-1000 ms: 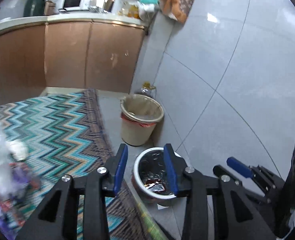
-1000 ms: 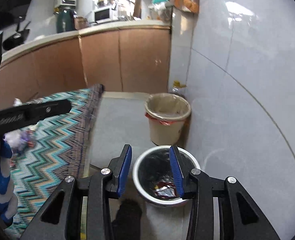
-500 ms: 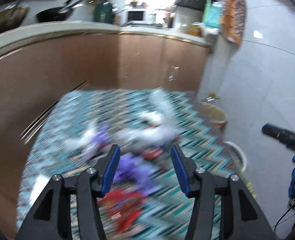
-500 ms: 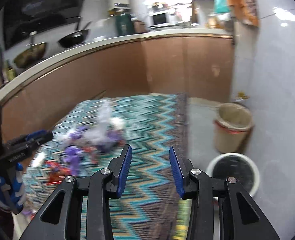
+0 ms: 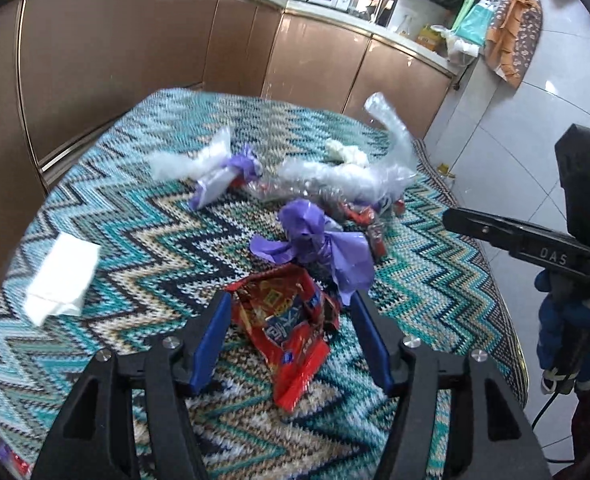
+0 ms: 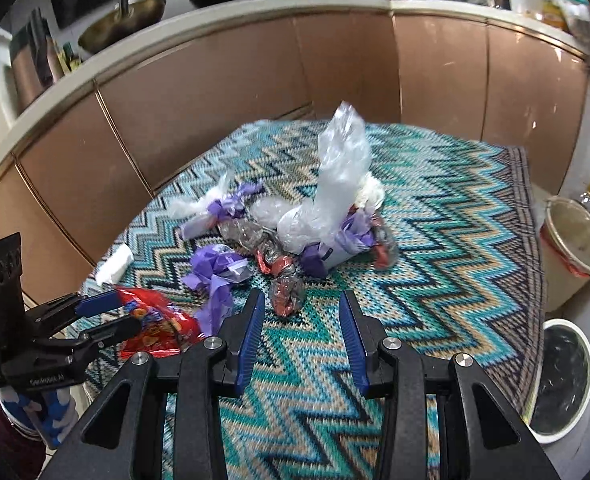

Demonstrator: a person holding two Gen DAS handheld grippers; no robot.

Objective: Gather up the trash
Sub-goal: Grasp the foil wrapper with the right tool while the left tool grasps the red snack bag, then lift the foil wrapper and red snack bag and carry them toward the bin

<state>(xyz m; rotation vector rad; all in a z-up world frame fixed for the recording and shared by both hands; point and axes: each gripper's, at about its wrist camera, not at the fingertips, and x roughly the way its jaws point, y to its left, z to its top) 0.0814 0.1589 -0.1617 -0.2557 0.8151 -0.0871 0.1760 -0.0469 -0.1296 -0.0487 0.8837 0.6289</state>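
Trash lies in a heap on a zigzag rug. My left gripper hangs low over a crumpled red snack wrapper, and its jaws are opening. The wrapper lies between the blue pads, which do not press on it. In the right wrist view the left gripper straddles the same red wrapper. My right gripper is open and holds nothing, just short of a crumpled red-and-clear wrapper. Purple wrappers, a clear plastic bag and a white tissue lie around.
A white bin with a black liner and a beige bin stand on the tiled floor at the rug's right edge. Brown kitchen cabinets curve around the rug's far side. The right gripper reaches in from the right in the left wrist view.
Both grippers swung away from the bins to the trash heap on the rug. The left gripper's jaws spread wider and came down around the red wrapper.
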